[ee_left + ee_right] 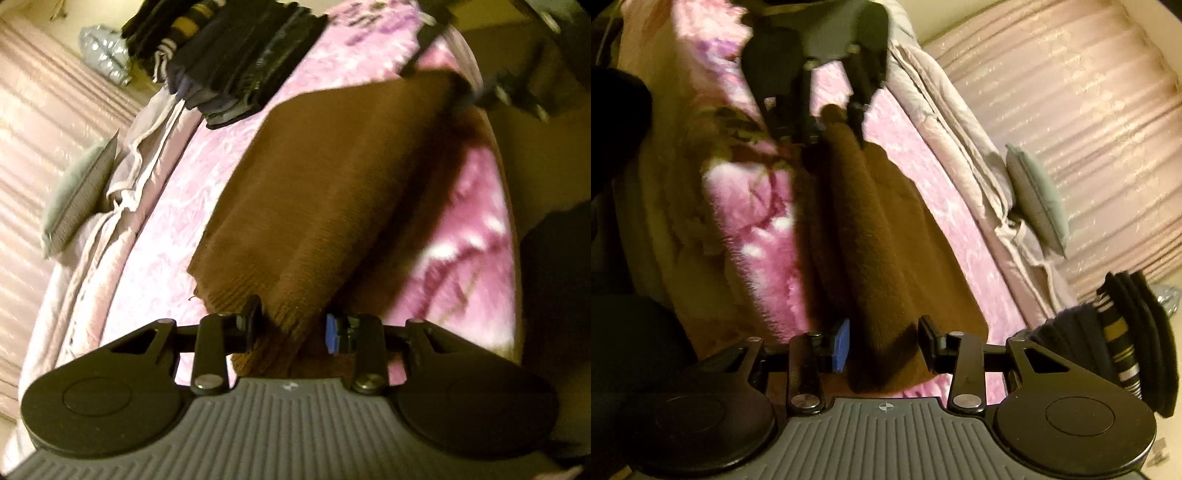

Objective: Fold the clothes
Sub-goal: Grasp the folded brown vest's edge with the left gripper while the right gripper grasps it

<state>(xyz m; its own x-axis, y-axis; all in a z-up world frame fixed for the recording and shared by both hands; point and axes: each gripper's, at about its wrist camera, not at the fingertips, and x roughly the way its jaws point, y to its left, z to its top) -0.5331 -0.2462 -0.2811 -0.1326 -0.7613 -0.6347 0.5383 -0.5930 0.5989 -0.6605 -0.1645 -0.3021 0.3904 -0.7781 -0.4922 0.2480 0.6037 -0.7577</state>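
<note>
A brown knitted garment (332, 177) lies lengthwise on the pink floral blanket (207, 206), folded into a long strip. My left gripper (291, 328) stands open around its ribbed near end, the cloth between the fingers with gaps on both sides. In the right wrist view the same garment (871, 236) runs away from me, and my right gripper (884, 341) stands open around its other end. The left gripper also shows in the right wrist view (836, 118) at the garment's far end, and the right gripper in the left wrist view (476, 92), blurred.
A stack of folded dark clothes (236, 62) sits on the bed beyond the garment; it also shows in the right wrist view (1123, 332). A grey cushion (77, 192) and a pale bunched quilt (147, 140) lie along the bed's side by a pink curtain (44, 110).
</note>
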